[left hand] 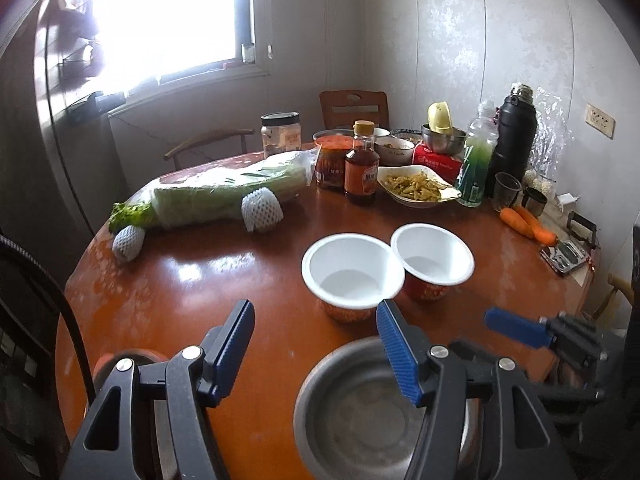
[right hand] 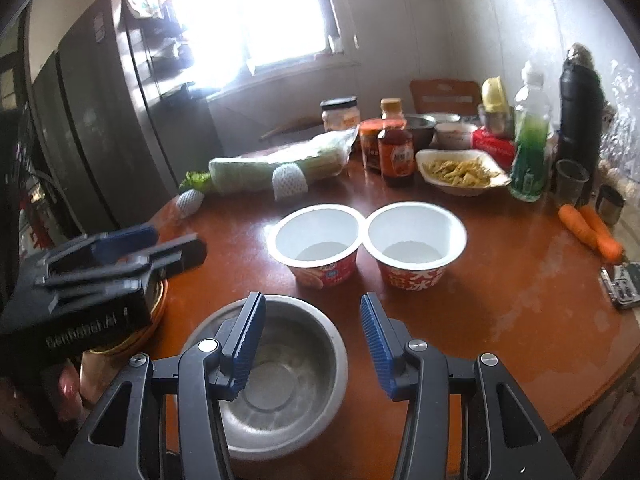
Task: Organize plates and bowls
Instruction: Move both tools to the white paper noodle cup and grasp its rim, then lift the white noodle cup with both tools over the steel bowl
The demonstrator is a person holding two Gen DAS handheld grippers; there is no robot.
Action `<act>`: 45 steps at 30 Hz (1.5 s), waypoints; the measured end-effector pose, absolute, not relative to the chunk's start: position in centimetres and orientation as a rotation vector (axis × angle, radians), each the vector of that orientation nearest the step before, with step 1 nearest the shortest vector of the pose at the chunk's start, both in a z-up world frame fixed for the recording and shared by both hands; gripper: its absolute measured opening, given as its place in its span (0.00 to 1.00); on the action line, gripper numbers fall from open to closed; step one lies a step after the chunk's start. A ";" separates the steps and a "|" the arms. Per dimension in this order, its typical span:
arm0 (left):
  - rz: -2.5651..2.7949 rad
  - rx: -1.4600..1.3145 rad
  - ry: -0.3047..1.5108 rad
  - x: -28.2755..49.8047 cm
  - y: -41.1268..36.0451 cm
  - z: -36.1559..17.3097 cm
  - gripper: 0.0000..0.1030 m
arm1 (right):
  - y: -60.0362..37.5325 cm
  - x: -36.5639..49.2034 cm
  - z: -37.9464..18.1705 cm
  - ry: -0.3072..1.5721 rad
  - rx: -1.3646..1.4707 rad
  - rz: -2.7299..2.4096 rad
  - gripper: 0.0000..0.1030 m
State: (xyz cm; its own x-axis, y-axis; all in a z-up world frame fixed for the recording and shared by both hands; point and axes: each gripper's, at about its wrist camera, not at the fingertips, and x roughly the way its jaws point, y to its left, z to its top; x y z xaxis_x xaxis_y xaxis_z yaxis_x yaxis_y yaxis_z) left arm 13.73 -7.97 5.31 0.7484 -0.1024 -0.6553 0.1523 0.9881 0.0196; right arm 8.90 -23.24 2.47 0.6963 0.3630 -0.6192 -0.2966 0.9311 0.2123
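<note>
Two empty red paper bowls with white insides stand side by side mid-table: the left bowl and the right bowl. A steel bowl sits at the near edge. My left gripper is open and empty above the table, its right finger over the steel bowl. My right gripper is open and empty, its left finger over the steel bowl. An orange plate lies partly hidden under the left gripper.
The far side of the round wooden table holds bagged cabbage, a sauce bottle, a dish of food, jars, a steel bowl, a green bottle, a black thermos. Carrots lie at the right.
</note>
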 end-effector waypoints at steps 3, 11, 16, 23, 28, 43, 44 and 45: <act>-0.134 0.074 0.731 16.3 -8.1 4.9 0.61 | -23.0 10.6 1.7 0.737 0.112 0.380 0.49; -0.098 0.016 0.827 22.5 -8.0 1.9 0.61 | -22.4 15.5 -0.2 0.784 0.165 0.409 0.50; -0.098 -0.014 0.868 24.3 -7.8 0.4 0.61 | -22.4 18.1 -1.5 0.832 0.206 0.423 0.49; -0.113 -0.017 0.922 25.4 -8.3 -1.3 0.60 | -22.0 19.9 -2.5 0.852 0.201 0.442 0.46; -0.094 -0.059 0.949 26.4 -7.5 -2.3 0.48 | -21.9 20.6 -2.9 0.850 0.173 0.426 0.44; -0.157 -0.074 0.909 24.1 -7.9 -0.4 0.34 | -21.4 19.4 -1.4 0.778 0.116 0.457 0.36; -0.160 -0.075 0.898 23.7 -7.9 0.0 0.34 | -21.5 19.2 -1.1 0.770 0.117 0.458 0.36; -0.163 -0.078 0.889 23.5 -7.8 0.3 0.34 | -21.5 19.0 -0.8 0.762 0.116 0.460 0.36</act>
State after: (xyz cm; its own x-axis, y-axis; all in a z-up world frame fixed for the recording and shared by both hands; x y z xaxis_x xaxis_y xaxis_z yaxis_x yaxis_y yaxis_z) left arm 23.49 -7.83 0.31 0.6189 -0.1740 -0.7660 0.1093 0.9848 -0.1354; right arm 18.96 -21.52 -0.76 0.6300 0.4418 -0.6387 -0.3592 0.8949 0.2647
